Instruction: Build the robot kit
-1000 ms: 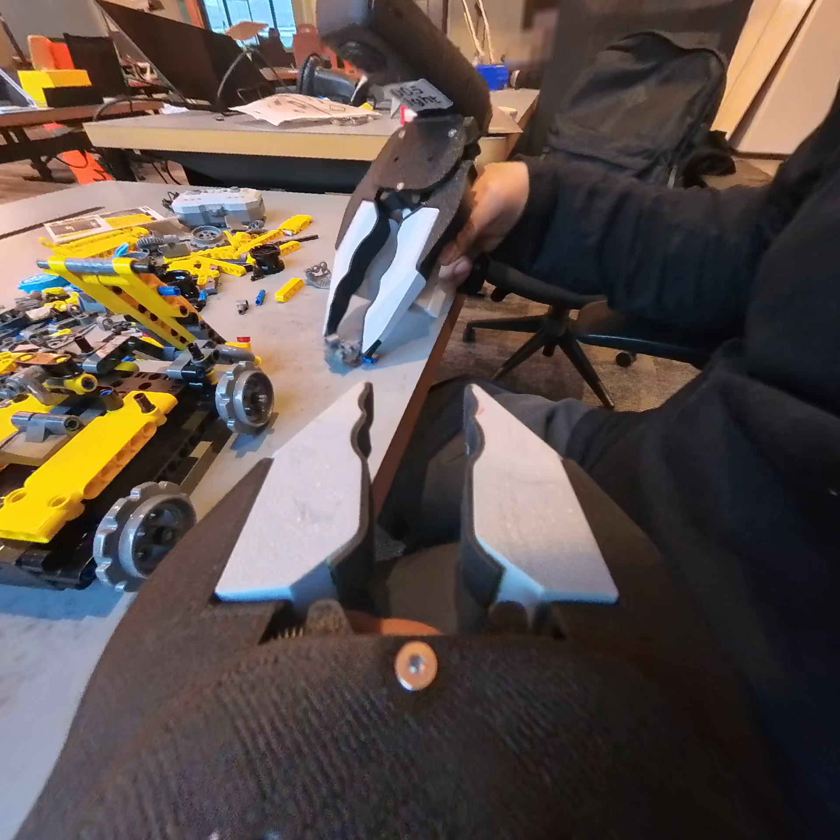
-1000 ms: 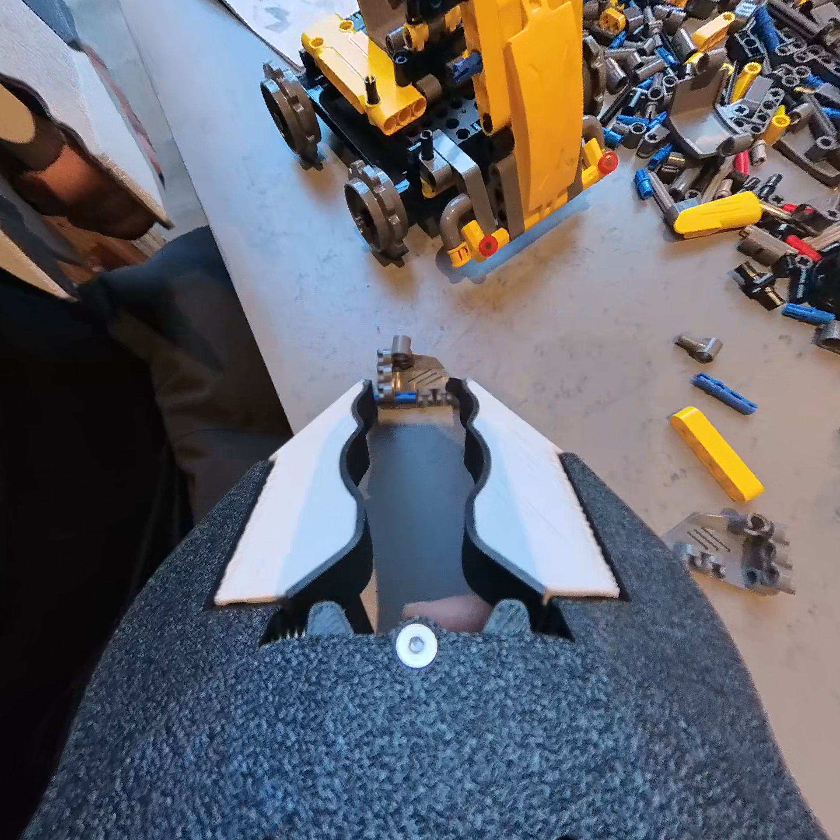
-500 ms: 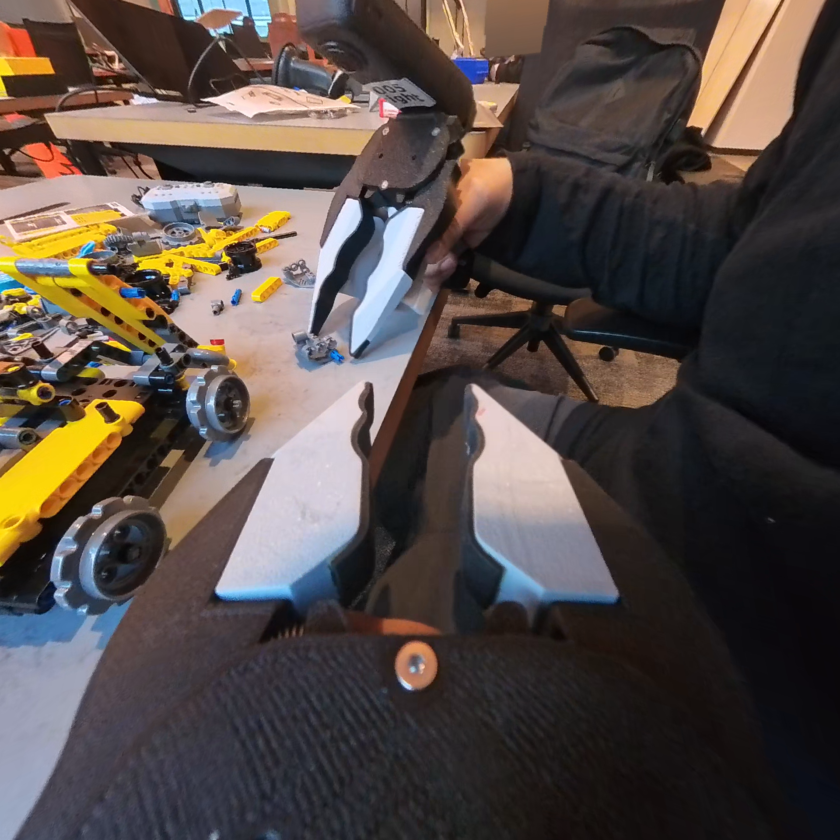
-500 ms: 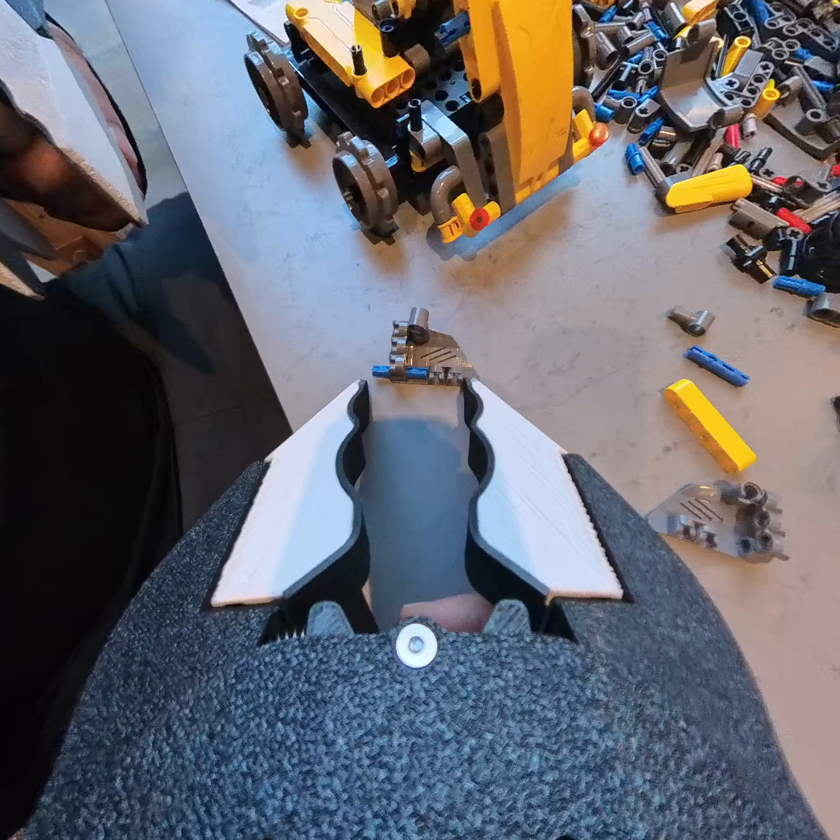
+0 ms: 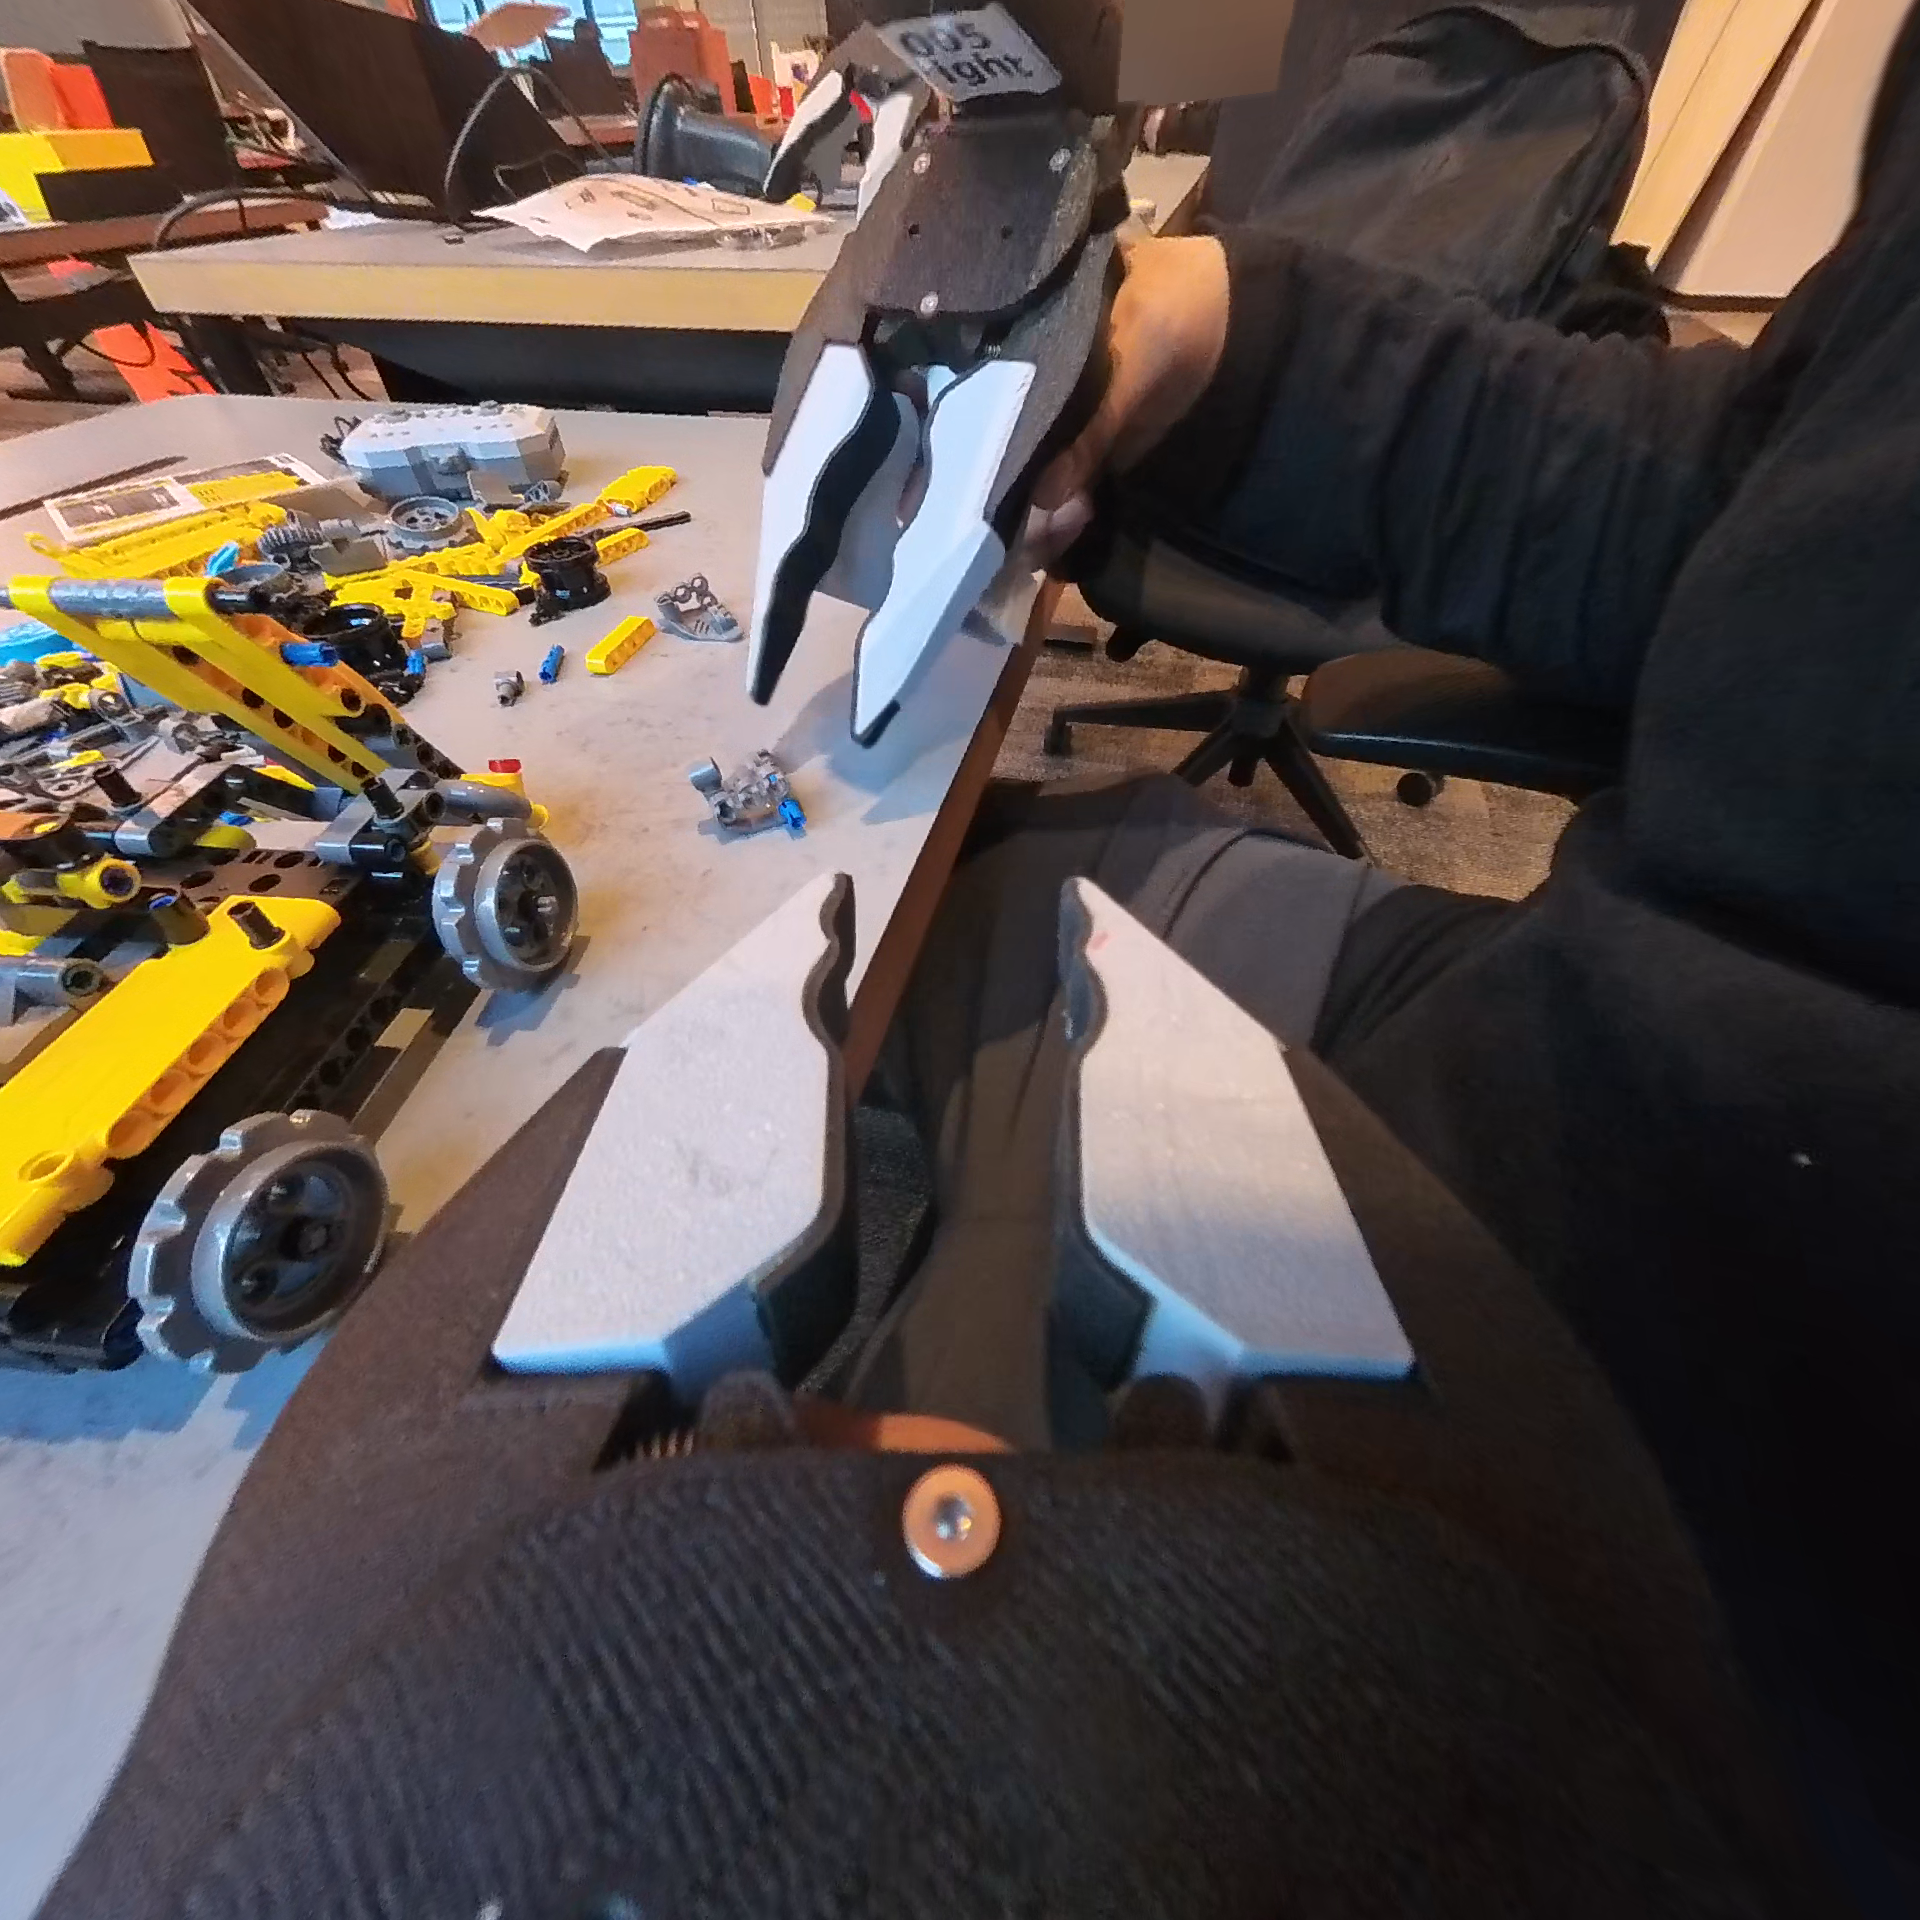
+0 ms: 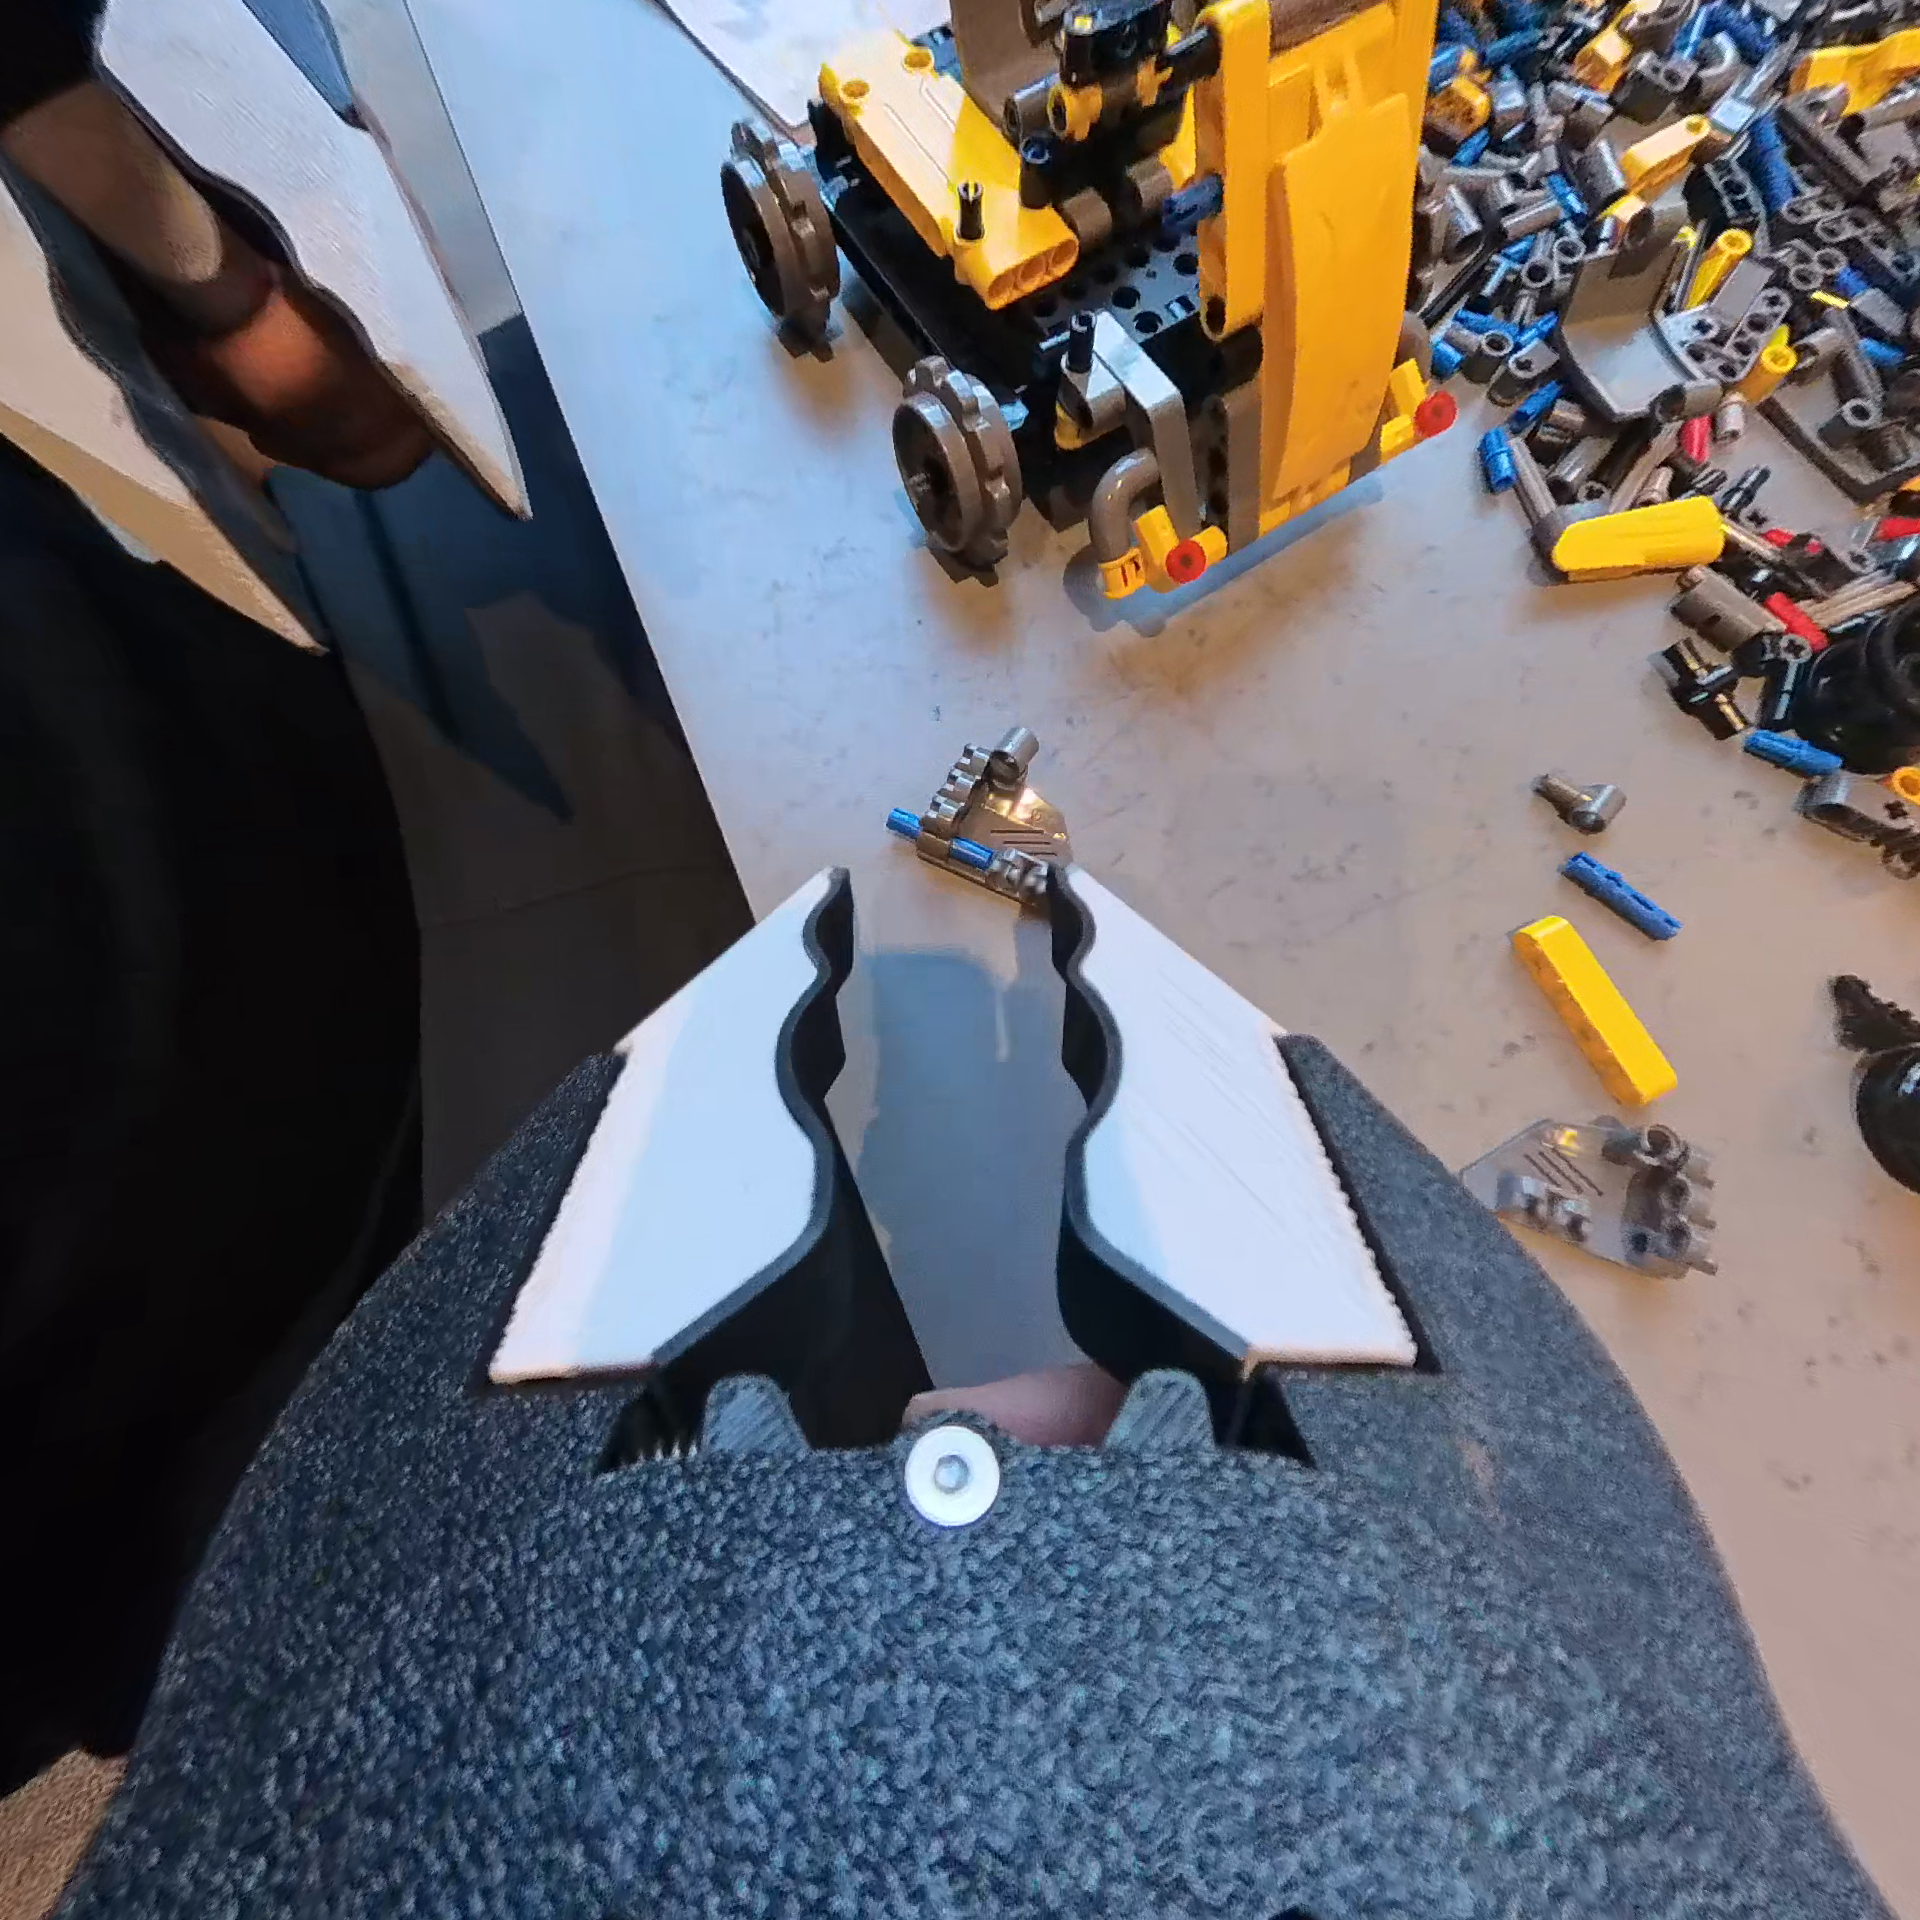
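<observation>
Two tongs in play, both spread and holding nothing. Right tongs (image 6: 951, 883) hang just above the grey surface (image 6: 1195, 727), tips over a small grey piece with blue pins (image 6: 987, 821) lying near the edge. Left tongs (image 5: 956, 914) hover off the surface edge, over the person's lap. Yellow toy vehicle (image 5: 156, 997) stands nearby, loose bricks (image 6: 1683, 208) beyond.

We see a yellow brick vehicle (image 6: 1143, 281) on our grey table (image 6: 1299, 727). Loose bricks (image 6: 1714, 312) lie scattered beside it. A black backpack (image 5: 1455, 156) sits behind.
</observation>
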Tool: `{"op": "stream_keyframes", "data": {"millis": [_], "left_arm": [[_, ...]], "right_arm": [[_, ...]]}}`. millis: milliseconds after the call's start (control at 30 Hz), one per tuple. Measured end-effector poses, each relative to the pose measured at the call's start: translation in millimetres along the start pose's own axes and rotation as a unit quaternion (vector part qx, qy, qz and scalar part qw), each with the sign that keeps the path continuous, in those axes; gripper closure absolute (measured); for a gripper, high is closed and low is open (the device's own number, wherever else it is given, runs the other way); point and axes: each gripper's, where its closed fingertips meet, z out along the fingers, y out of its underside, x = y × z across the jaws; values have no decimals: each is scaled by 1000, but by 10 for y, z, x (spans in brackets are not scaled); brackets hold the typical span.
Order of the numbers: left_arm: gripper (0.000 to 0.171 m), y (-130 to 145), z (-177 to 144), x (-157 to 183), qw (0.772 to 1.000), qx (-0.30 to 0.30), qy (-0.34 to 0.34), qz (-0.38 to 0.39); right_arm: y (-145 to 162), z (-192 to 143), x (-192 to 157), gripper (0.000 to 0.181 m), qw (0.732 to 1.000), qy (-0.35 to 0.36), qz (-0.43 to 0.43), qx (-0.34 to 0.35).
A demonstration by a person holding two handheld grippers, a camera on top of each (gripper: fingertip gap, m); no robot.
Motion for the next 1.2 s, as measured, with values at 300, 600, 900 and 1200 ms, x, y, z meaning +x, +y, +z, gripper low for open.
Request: {"op": "stream_keyframes", "data": {"millis": [300,600,900,1200], "left_arm": [[135,30,62,8,1000,-10,8,-22],[138,85,74,-50,999,-24,0,-22],[139,122,69,-54,999,-32,-1,-15],[138,161,72,-71,999,-41,-5,-17]], "right_arm": [[102,-6,186,140,999,19,46,18],[46,120,162,133,997,9,62,33],[30,187,-43,137,999,-8,34,-2],[-5,100,70,139,999,18,34,9]]}}
